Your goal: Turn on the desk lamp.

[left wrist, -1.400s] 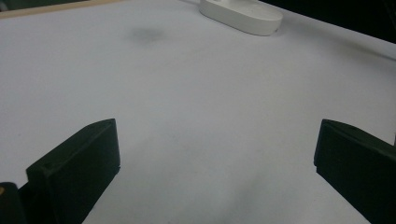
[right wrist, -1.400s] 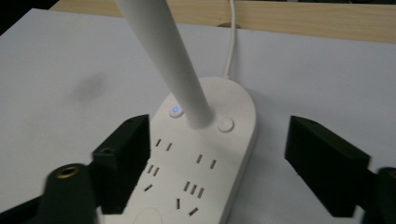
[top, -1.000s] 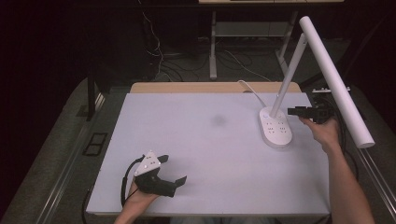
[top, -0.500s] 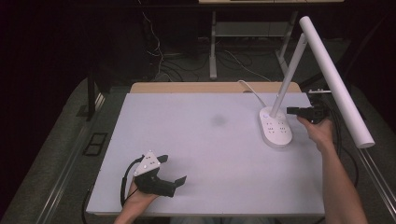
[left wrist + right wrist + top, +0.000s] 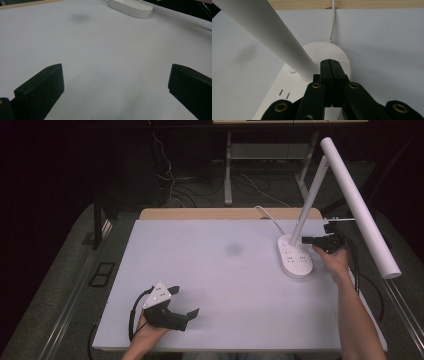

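Right gripper (image 5: 331, 65), jaws just closed on nothing, hides part of the lamp base (image 5: 342, 56) behind it.

**Mostly white plastic and matt black**

The lamp base (image 5: 332, 56) and lamp arm (image 5: 262, 30) are seen as smooth white plastic with a soft satin sheen. The tabletop (image 5: 210, 285) is covered by a matt white sheet, a bare wood strip (image 5: 200, 214) left along the far edge. The right gripper (image 5: 332, 65) is matt black plastic, brass-coloured pivots set in.
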`<state>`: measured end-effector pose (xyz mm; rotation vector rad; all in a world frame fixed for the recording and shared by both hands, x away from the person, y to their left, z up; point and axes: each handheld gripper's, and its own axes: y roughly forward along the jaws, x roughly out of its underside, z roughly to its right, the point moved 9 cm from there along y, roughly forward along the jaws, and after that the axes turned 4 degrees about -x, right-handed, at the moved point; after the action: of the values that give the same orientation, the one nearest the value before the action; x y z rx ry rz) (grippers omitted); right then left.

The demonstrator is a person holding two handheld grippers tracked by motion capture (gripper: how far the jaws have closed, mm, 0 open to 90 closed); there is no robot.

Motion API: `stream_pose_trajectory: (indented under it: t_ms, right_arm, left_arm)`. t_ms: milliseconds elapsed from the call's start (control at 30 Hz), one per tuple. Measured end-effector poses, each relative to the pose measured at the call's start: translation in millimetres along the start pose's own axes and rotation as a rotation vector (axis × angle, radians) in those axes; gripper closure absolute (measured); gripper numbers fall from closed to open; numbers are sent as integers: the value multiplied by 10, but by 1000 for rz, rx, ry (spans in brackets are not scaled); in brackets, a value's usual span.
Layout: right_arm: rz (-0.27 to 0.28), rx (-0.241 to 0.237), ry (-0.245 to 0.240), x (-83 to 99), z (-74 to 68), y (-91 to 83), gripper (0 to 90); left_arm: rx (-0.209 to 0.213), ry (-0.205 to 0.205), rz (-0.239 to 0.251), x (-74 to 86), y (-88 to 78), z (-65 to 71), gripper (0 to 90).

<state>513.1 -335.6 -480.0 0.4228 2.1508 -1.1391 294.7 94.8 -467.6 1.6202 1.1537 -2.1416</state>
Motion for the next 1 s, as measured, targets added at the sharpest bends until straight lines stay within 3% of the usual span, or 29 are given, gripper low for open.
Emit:
stream_pose_trajectory:
  t_ms: [333, 433, 567, 733, 900, 1000]
  right_arm:
    - [-6, -15, 15, 29, -10, 123, 890]
    - [-18, 6, -9, 31, -21, 123, 891]
    - [-13, 6, 8, 42, -20, 127, 894]
    - [-1, 20, -27, 54, -19, 136, 894]
    - [8, 18, -16, 54, -26, 137, 893]
    - [14, 14, 26, 45, -24, 130, 891]
  left_arm:
    - [-2, -1, 0, 1, 0, -4, 0]
    - [-2, -2, -2, 2, 5, -4, 0]
    - [-1, 1, -1, -11, 30, 7, 0]
    - [4, 14, -16, 8, 50, 36, 0]
    - [5, 15, -16, 8, 49, 31, 0]
    - [4, 12, -15, 7, 51, 25, 0]
